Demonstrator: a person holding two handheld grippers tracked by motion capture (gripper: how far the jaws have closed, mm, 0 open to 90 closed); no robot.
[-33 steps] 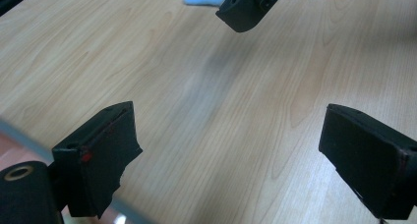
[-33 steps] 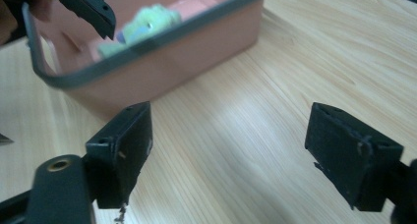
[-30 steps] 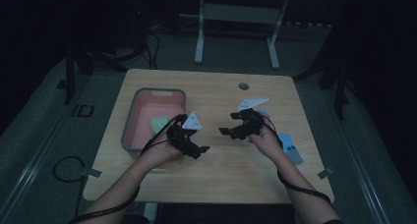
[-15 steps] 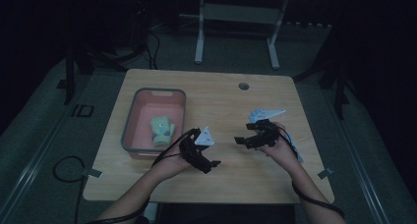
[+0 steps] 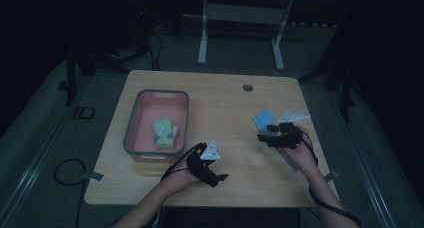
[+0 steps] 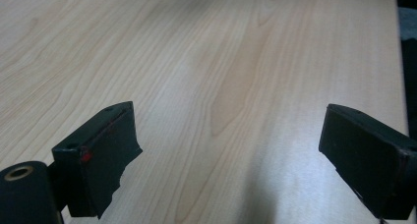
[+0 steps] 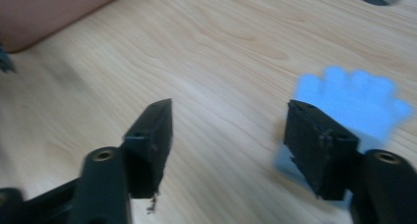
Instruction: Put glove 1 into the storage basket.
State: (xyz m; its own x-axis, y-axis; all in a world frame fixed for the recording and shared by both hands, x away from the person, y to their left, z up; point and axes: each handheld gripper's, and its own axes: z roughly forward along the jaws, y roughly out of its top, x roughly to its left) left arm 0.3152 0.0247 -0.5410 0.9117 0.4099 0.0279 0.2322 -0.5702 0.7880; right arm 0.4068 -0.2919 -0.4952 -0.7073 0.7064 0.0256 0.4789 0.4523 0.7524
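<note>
1. Blue glove (image 7: 354,103): lay flat on the table (image 5: 225,103), right side, just beyond the right gripper (image 7: 228,135).
2. Right gripper: jaws just closing, apart, nothing between.
3. Left gripper (image 6: 228,145): jaws wide, empty, near edge.
4. Green glove (image 5: 164,133): inside pink bin (image 5: 131,133), left.

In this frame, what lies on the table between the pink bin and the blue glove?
Nothing but bare wood. In the high view the stretch from the pink bin to the blue glove holds no object; the left gripper sits nearer the front edge, below that line.
</note>
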